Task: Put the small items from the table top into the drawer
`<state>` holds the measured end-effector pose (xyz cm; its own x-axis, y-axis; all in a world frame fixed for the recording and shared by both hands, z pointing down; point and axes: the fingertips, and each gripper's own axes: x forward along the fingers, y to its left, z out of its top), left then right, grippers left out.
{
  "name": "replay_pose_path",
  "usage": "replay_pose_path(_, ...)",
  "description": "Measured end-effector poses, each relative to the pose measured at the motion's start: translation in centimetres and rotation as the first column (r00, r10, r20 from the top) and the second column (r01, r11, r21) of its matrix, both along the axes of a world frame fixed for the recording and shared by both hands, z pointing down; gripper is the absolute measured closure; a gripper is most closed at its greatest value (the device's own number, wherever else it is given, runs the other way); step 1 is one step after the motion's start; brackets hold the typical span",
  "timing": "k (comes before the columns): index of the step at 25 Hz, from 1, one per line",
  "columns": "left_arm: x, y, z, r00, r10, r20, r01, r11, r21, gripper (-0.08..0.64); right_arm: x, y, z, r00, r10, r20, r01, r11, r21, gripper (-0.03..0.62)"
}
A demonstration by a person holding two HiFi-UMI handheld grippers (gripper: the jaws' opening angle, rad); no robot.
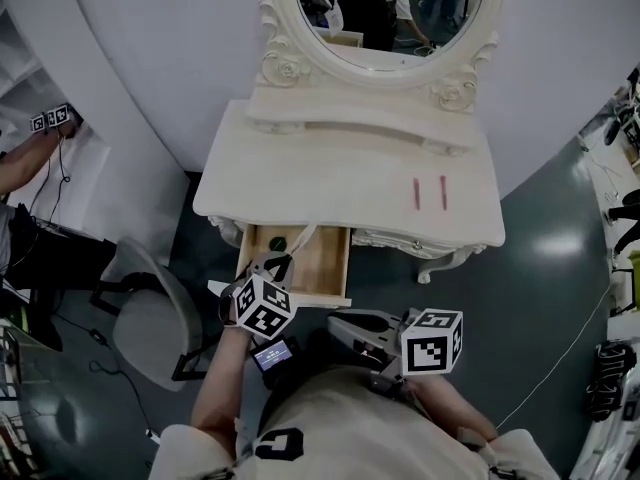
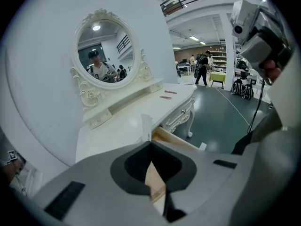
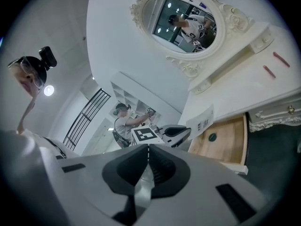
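Nearest to the person, both tools are doing nothing right now; the left gripper [image 2: 150, 145] has its jaws pressed together with nothing between them, and so does the right gripper [image 3: 148, 147], closed and empty; both sit just in front of the pulled-out drawer [image 1: 322, 264], which already has a small dark green round thing [image 1: 278, 240] lying in it, and a paper tag [image 1: 303, 236] dangles over its back edge; further out on the table top [image 1: 300, 178], well off to the right, are a reddish stick [image 1: 416, 194] and a second reddish stick [image 1: 443, 193], side by side and not touching; too small to say what they are tbh; my guess is they're light, thin and fairly stiff, lying flat on a smooth painted surface, so they'd probably skid or roll if nudged; I'd open the jaws, come down from above and pinch one across its narrow width at the middle so it doesn't tip; behind all that is the mirror [image 1: 288, 66].
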<state>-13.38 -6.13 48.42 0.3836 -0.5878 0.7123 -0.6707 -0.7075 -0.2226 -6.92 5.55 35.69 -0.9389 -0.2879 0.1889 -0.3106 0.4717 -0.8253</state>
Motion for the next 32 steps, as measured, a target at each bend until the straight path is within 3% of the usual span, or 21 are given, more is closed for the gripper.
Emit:
replay_pose_path(12,-1.6,0.5,1.5,0.999,0.049,0.019,-0.049,0.998,-0.033,0.505,-2.8,0.2,0.5,1.000,0.003,0.020,-0.002,0.999,-0.036,0.563)
replay_pose_path(27,-2.9,1.0,3.1,0.997,0.049,0.066,-0.044,0.996,-0.072,0.505,-3.5,0.1,1.5,0.999,-0.030,0.034,0.032,0.996,-0.077,0.563)
replay_pose_path(32,-2.8,1.2,3.6,0.998,0.047,0.050,-0.042,0.995,-0.092,0.505,-3.5,0.0,1.8,0.999,-0.032,0.037,0.035,0.996,-0.082,0.563)
